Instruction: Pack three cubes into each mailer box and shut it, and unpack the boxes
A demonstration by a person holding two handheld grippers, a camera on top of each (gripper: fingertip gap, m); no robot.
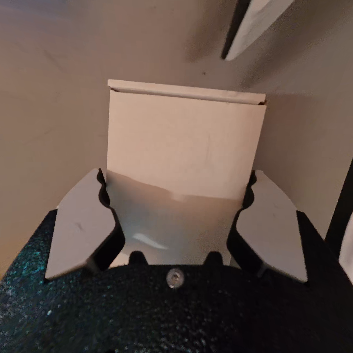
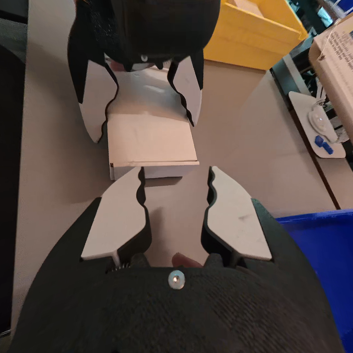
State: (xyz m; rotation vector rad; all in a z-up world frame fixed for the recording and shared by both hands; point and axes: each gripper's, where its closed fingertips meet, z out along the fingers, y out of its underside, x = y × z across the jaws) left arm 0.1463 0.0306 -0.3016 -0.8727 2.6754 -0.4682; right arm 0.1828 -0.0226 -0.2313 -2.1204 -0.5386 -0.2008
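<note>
Left tongs (image 1: 176, 179) clamped across a shut white mailer box (image 1: 183, 137) flat mid-desk (image 1: 47, 95). Right tongs (image 2: 175, 173) spread, empty, just short of its near front edge. No cubes visible; packed or emptied, impossible to tell. Yellow bin (image 2: 254, 38) far right, blue bin (image 2: 324, 257) near right.

This looks like a workshop or a storage room — not a home. A plain beige surface (image 2: 238, 152) carries a yellow plastic bin (image 2: 254, 36) at its far edge. To the right of this bin stands a brown cardboard carton (image 2: 336, 63), and below the carton lies a white card with small blue parts (image 2: 313, 129). A blue bin (image 2: 324, 257) sits nearest — all stock-keeping things.
</note>
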